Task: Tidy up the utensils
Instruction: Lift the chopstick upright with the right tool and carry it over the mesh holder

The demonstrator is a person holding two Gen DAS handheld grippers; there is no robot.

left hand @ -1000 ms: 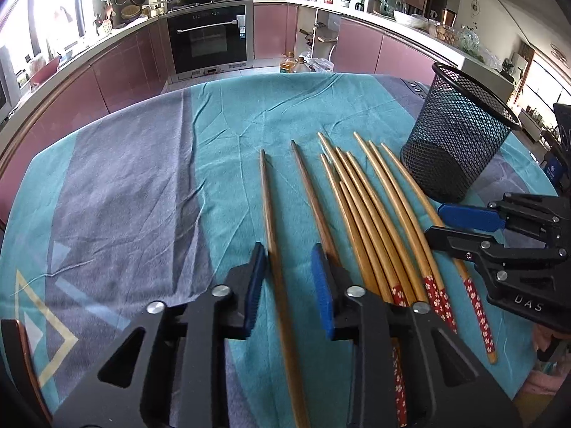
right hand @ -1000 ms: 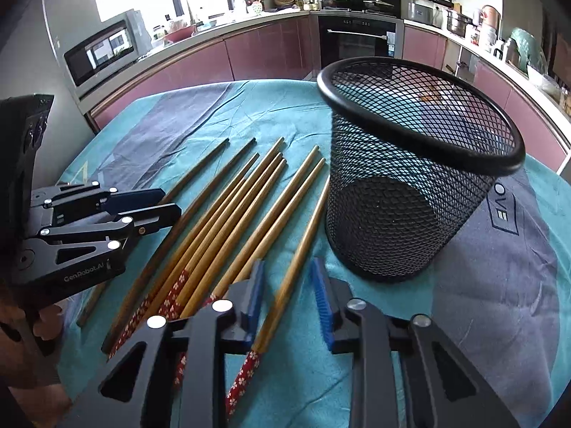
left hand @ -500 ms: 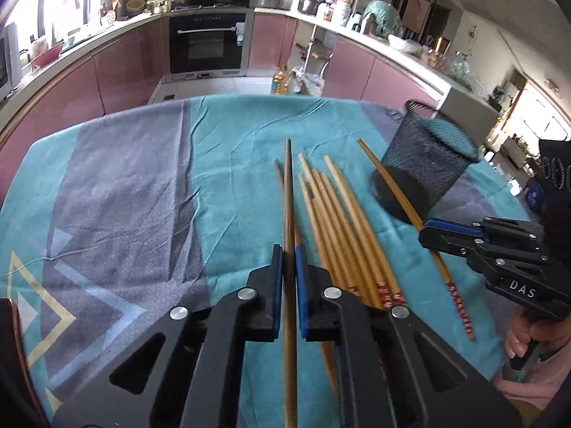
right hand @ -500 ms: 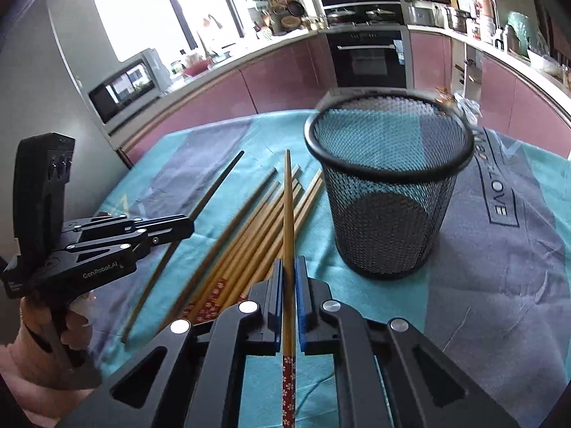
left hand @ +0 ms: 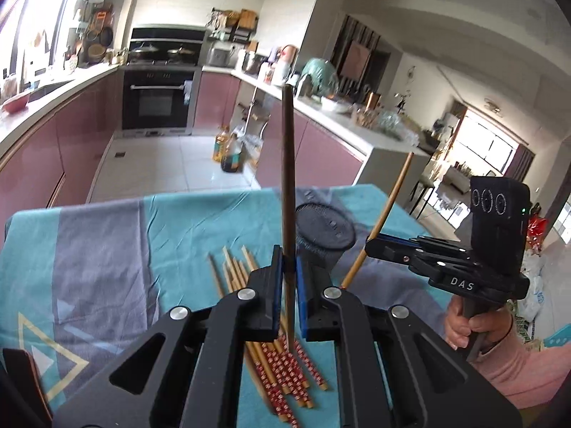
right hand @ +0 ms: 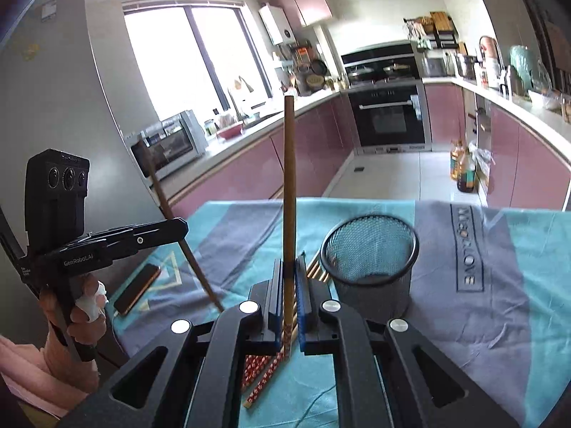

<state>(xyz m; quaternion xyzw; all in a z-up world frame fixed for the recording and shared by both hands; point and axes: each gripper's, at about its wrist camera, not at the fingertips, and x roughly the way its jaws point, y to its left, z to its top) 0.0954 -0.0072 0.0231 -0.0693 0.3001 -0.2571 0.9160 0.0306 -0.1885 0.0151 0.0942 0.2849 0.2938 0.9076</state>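
Left gripper (left hand: 288,267), jaws clamped on a dark brown chopstick (left hand: 287,178) that stands above the teal-and-grey tablecloth (left hand: 107,242). Centre: remaining chopsticks (left hand: 278,353), pale bamboo with red flower-patterned ends, lying bunched on the cloth beside the black mesh holder (right hand: 371,249). Right gripper (right hand: 289,278), jaws clamped on a lighter bamboo chopstick (right hand: 289,185), red-patterned at its lower end, held upright left of the holder.
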